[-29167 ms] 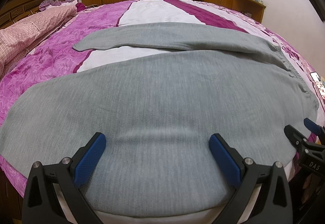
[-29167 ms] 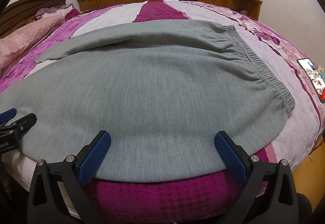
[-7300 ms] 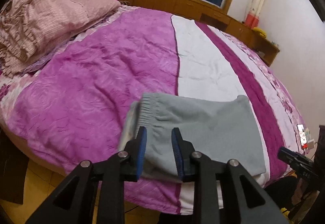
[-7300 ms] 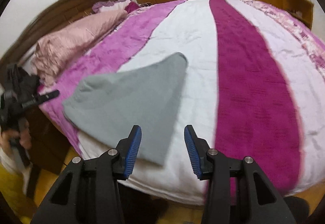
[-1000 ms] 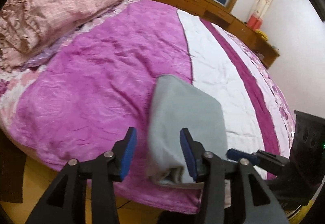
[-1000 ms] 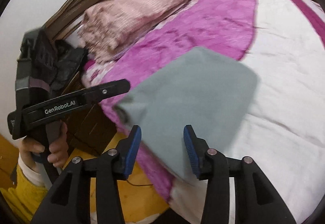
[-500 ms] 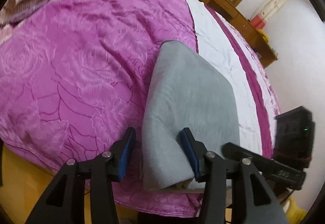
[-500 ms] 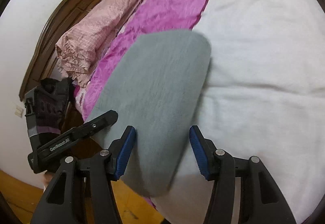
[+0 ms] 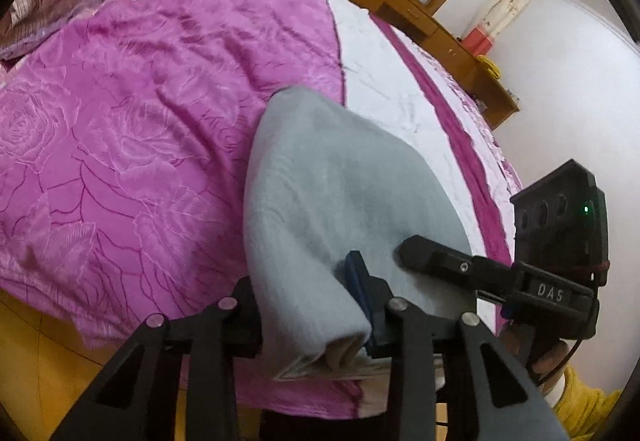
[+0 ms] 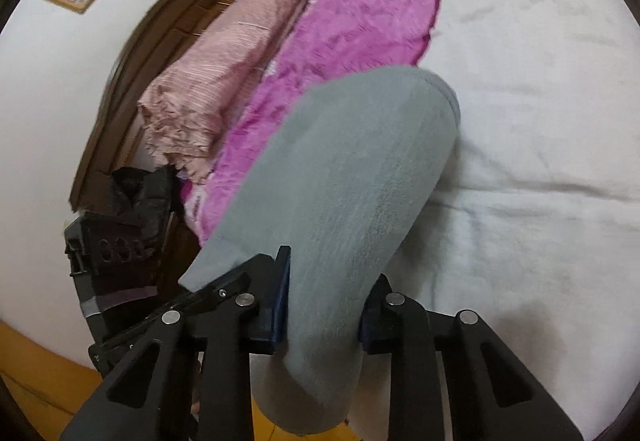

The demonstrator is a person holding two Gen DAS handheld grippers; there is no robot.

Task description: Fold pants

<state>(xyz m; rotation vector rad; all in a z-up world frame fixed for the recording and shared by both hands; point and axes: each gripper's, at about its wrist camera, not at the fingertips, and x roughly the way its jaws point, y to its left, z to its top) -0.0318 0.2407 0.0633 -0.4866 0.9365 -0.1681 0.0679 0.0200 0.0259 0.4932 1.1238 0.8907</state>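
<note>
The grey pants (image 9: 340,181) lie folded into a thick narrow bundle near the bed's edge, partly over it. In the left wrist view my left gripper (image 9: 304,281) straddles the bundle's near left corner. Its jaws are closing, the blue pad (image 9: 358,281) presses the cloth, and the other finger is hidden behind the fold. In the right wrist view the pants (image 10: 352,169) run away from my right gripper (image 10: 324,297), whose jaws are closing and pinch the near end between both blue pads. The right gripper (image 9: 420,253) rests on the bundle's right side. The left gripper's finger (image 10: 216,289) shows at the left.
The bed has a purple rose-patterned cover (image 9: 140,121) with a white stripe (image 10: 540,121). A pink quilt (image 10: 224,53) is heaped by the dark wooden headboard (image 10: 128,73). Wooden cabinets (image 9: 400,1) stand under a window. Wooden floor (image 9: 36,361) lies below the bed edge. A hand (image 9: 548,357) holds the right gripper.
Both grippers have sunk onto the folded pants and their jaws have narrowed onto the cloth. The right gripper has rolled, so the bundle now runs straight away from it.
</note>
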